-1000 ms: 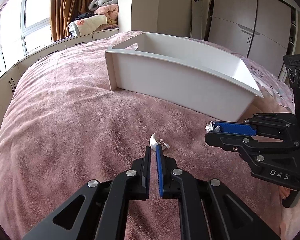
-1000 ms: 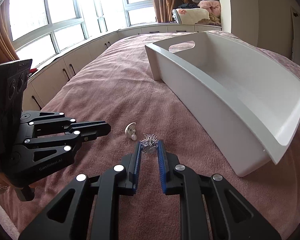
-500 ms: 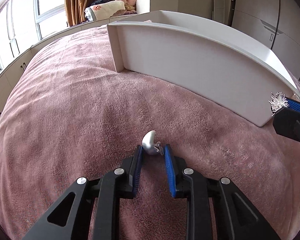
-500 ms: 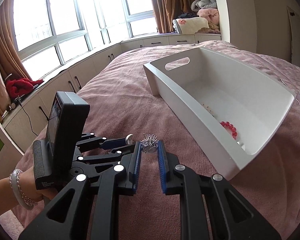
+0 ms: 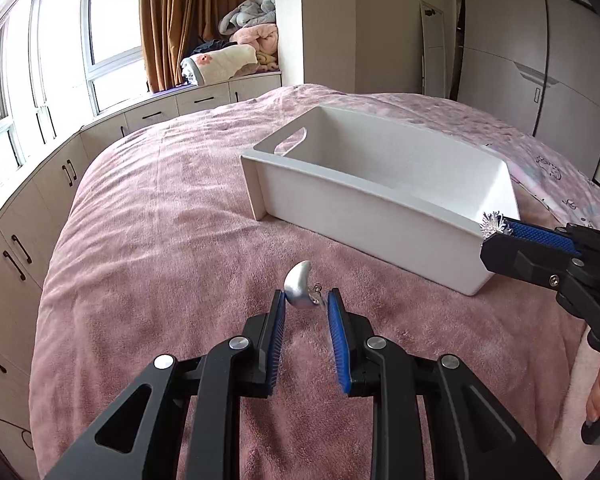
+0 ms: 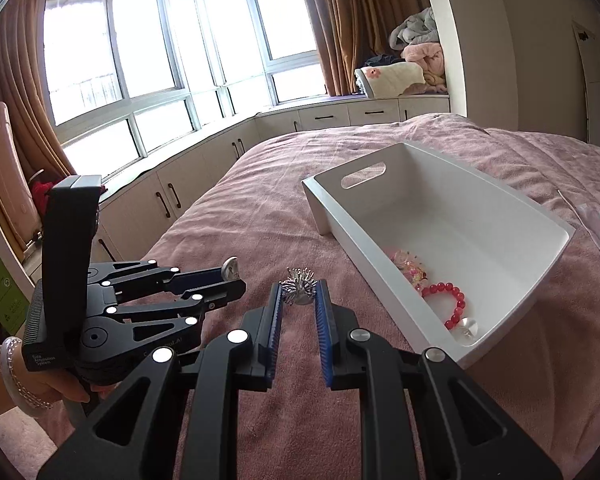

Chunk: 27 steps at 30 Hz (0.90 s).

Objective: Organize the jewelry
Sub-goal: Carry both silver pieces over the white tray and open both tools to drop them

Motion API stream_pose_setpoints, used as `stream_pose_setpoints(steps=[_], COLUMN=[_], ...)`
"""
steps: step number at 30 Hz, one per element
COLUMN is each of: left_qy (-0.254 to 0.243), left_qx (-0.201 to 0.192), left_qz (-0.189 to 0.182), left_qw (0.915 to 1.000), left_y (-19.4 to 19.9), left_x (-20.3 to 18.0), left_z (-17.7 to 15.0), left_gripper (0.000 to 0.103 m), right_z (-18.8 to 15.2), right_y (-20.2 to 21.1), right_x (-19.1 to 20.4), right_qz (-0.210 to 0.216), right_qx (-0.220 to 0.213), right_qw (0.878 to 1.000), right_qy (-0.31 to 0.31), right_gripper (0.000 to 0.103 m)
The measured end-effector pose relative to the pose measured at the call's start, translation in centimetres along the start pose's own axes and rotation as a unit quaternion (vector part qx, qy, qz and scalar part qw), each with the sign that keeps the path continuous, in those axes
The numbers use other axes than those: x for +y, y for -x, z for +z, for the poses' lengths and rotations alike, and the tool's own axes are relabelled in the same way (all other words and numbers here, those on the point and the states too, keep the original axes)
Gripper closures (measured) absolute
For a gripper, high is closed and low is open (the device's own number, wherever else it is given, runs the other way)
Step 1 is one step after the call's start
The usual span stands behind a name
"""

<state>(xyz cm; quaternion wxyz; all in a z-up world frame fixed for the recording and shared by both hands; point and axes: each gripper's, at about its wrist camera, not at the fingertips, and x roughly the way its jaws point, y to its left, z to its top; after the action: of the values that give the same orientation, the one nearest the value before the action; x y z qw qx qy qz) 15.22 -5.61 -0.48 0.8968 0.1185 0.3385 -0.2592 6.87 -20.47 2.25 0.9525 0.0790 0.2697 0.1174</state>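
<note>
My left gripper [image 5: 305,300] is shut on a silver crescent earring [image 5: 298,286] and holds it above the pink bedspread; it also shows in the right wrist view [image 6: 231,269]. My right gripper [image 6: 299,294] is shut on a spiky silver brooch [image 6: 300,286], seen in the left wrist view [image 5: 493,224] by the near right corner of the white bin [image 5: 364,196]. The bin [image 6: 380,256] holds a red bead bracelet [image 6: 448,300], a pink piece [image 6: 408,264] and a clear crystal piece [image 6: 468,326].
The bin stands in the middle of the bed [image 5: 160,240]. Low cabinets [image 6: 204,168] under windows run along the left. A wardrobe [image 5: 540,60] stands at the back right. Folded blankets [image 5: 240,48] lie on the window seat.
Both grippers have risen from the bedspread with their pieces. The view into the bin has opened up, and the right gripper has come beside the bin's near corner.
</note>
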Motion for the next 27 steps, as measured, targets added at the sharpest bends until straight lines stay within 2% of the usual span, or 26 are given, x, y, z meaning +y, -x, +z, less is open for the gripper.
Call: stream_pose_setpoints(steps=[7, 13, 18, 23, 27], left_qy=[-0.018, -0.02, -0.026, -0.047, -0.053], left_qx=[-0.031, -0.038, -0.027, -0.001, 0.035], left_qz=[0.001, -0.009, -0.009, -0.002, 0.006], left_qw=[0.9994, 0.999, 0.9992, 0.9989, 0.998], left_y=[5.3, 6.6, 5.0, 1.8, -2.0], left_x=[-2.1, -4.7, -6.8, -9.0, -10.0], left_z=[4.4, 8.1, 11.2, 13.9, 15.3], left_gripper=[0.076, 0.076, 0.076, 0.076, 0.076], right_z=[2.0, 4.6, 6.9, 8.1, 8.0], right_y=[4.0, 5.7, 5.8, 4.0, 2.0], right_x=[-0.3, -2.9, -6.6, -10.2, -12.4], right_qz=[0.004, -0.012, -0.038, -0.051, -0.056], right_qx=[-0.041, -0.065, -0.075, -0.056, -0.04], right_qw=[0.999, 0.998, 0.996, 0.997, 0.997], right_qy=[0.014, 0.024, 0.031, 0.03, 0.021], right_gripper=[0.086, 0.086, 0.086, 0.086, 0.086])
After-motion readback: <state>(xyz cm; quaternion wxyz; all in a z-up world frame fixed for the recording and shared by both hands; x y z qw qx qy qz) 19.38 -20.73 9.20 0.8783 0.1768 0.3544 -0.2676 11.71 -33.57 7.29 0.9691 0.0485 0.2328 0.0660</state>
